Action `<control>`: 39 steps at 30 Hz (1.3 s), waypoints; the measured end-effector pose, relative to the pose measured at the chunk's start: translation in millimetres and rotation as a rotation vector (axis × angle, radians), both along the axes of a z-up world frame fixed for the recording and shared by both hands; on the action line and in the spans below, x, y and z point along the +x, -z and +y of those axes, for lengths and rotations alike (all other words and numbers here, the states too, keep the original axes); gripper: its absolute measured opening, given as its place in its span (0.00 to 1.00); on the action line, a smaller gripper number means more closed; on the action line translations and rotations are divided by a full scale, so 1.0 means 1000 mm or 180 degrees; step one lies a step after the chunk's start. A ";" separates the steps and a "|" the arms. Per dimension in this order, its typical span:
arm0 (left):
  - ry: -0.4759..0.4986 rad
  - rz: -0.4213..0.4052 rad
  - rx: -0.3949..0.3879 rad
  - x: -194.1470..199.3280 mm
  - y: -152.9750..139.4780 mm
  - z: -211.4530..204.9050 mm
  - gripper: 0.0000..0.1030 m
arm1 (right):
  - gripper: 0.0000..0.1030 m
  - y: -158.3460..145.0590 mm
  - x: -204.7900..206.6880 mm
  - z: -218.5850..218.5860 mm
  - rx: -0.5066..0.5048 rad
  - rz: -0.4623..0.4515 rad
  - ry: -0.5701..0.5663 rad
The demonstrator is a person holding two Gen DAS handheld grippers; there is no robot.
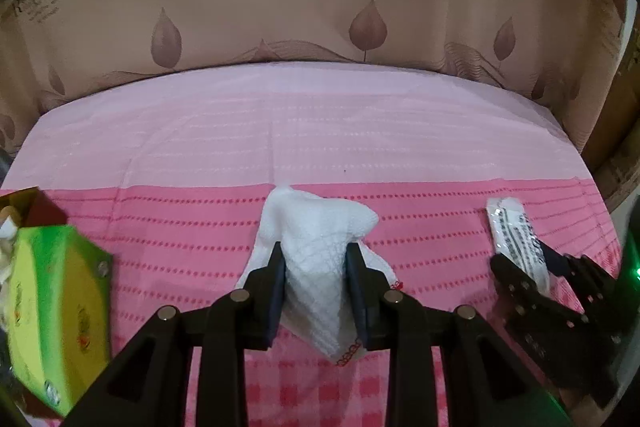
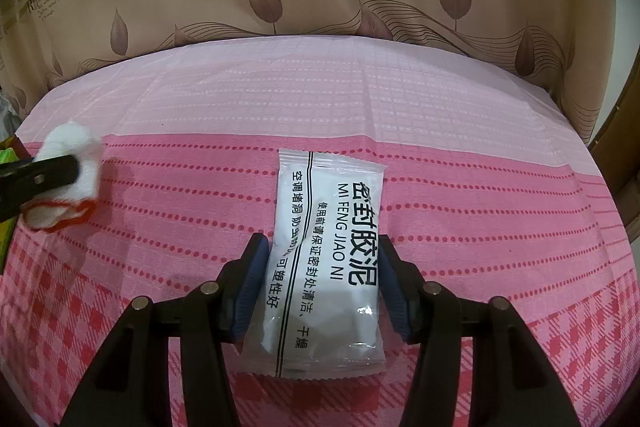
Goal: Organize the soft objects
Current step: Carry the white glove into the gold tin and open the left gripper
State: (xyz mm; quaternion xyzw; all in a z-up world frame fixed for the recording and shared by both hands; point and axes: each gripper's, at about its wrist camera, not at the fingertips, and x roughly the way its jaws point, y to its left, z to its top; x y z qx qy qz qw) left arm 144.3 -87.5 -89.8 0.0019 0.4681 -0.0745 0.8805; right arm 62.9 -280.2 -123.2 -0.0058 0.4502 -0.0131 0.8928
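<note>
The left claw [image 1: 316, 291] is closed on a white cloth [image 1: 316, 247] at the lower centre, its long axis pointing up the frame. The right claw [image 2: 320, 287] grips a white sachet [image 2: 324, 259] lengthwise, long axis running up the frame over the pink table [image 2: 480, 207].

The left gripper [image 1: 316, 291] is built of matte black plastic: two angular, hollow-framed linkage arms run forward on each side, joined at pivots capped with round silver pins. Its fingers [image 1: 276, 291] end in flat dark blue pads. The right gripper [image 2: 324, 287] is made the same way, with black triangular cut-out arms, silver round pins at the joints and ribbed dark blue pads on its fingers [image 2: 250, 287]. Seen from the side in the left wrist view, its black frame shows small screws along the edge and a green light glows beside it.
</note>
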 end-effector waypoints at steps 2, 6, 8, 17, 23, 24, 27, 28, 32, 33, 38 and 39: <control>0.0018 -0.0031 -0.0028 -0.010 -0.007 0.002 0.28 | 0.50 0.000 0.000 0.000 -0.0005 0.0000 0.0002; 0.0027 -0.0081 -0.0051 -0.024 -0.021 0.009 0.28 | 0.50 0.001 0.000 0.000 -0.0013 0.0000 0.0005; 0.0051 -0.0101 -0.0056 -0.031 -0.028 0.013 0.28 | 0.50 0.001 0.000 0.001 -0.0015 0.0000 0.0006; 0.0124 -0.0242 -0.0054 -0.067 -0.064 0.060 0.28 | 0.50 0.001 0.000 0.000 -0.0022 0.0000 0.0005; -0.0146 -0.0400 0.0023 -0.080 -0.087 0.112 0.28 | 0.50 0.001 0.001 -0.001 -0.0022 0.0000 0.0005; -0.0196 -0.0423 0.0044 -0.081 -0.090 0.122 0.28 | 0.50 0.001 0.001 -0.001 -0.0025 0.0000 0.0005; -0.0405 -0.0518 0.0150 -0.083 -0.100 0.155 0.28 | 0.50 0.002 0.001 -0.001 -0.0026 -0.0001 0.0005; -0.0463 -0.0536 0.0168 -0.083 -0.101 0.165 0.28 | 0.50 0.002 0.001 -0.001 -0.0028 -0.0001 0.0005; -0.0740 -0.0563 0.0243 -0.082 -0.107 0.205 0.28 | 0.50 0.002 0.000 -0.001 -0.0032 -0.0002 0.0005; -0.0805 -0.0566 0.0271 -0.082 -0.107 0.215 0.28 | 0.50 0.002 0.000 -0.001 -0.0035 -0.0002 0.0005; -0.1010 -0.0486 0.0326 -0.078 -0.101 0.250 0.28 | 0.50 0.002 0.001 -0.002 -0.0039 -0.0002 0.0006; -0.1083 -0.0459 0.0329 -0.077 -0.099 0.258 0.28 | 0.50 0.002 0.001 -0.002 -0.0038 -0.0002 0.0006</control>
